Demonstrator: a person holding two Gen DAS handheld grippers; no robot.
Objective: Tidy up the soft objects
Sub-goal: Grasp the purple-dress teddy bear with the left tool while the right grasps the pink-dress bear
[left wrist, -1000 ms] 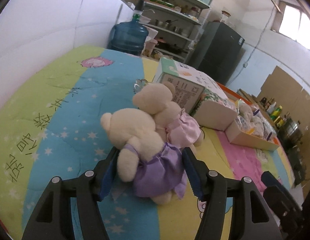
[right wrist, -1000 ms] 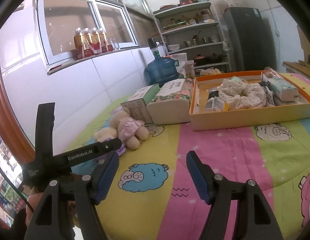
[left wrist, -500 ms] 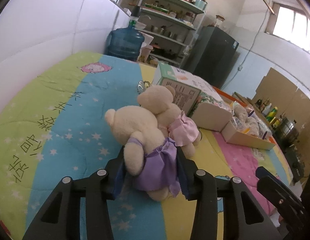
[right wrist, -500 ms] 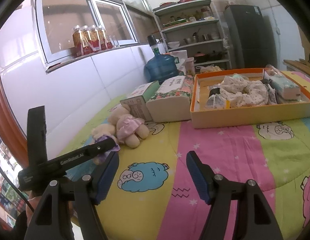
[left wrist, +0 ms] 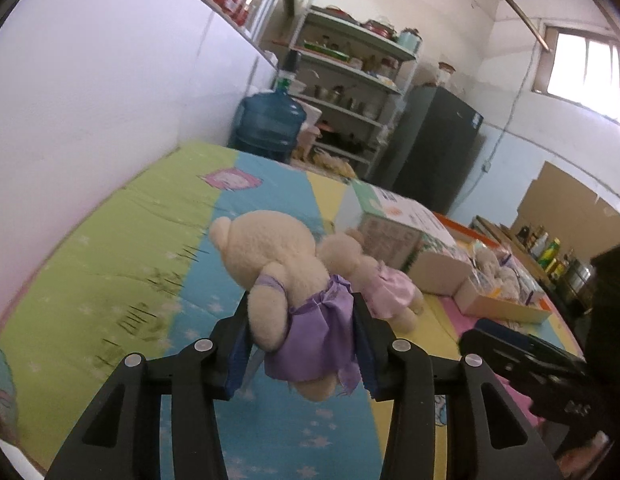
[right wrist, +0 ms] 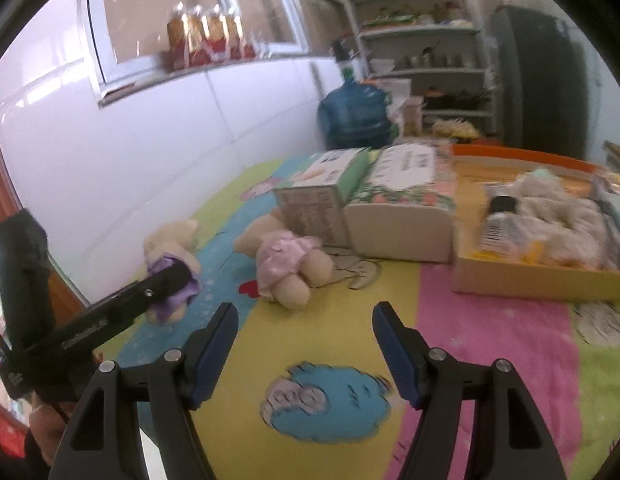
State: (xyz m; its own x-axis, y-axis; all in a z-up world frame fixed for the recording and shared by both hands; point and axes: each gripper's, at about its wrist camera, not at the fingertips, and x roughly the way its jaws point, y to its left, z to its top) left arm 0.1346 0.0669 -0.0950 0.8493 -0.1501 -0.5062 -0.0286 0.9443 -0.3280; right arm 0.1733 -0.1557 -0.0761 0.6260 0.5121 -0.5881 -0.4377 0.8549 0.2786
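My left gripper (left wrist: 302, 340) is shut on a cream teddy bear in a purple dress (left wrist: 286, 276) and holds it just above the bed; the bear also shows in the right wrist view (right wrist: 172, 256). A second cream bear in a pink dress (left wrist: 373, 284) lies on the quilt just beyond it, and shows in the right wrist view (right wrist: 284, 264). My right gripper (right wrist: 306, 344) is open and empty, low over the quilt, with the pink bear ahead and to its left.
A green-white carton (right wrist: 317, 196) and a floral tissue box (right wrist: 401, 208) stand behind the pink bear. An orange tray (right wrist: 529, 280) with soft items lies at the right. A white wall (left wrist: 90, 120) runs along the left. A blue water jug (left wrist: 270, 124) stands past the bed.
My left gripper has closed on the purple-dress bear and lifted it off the quilt, away from the pink bear. My right gripper has shifted left and nearer the pink bear, still open.
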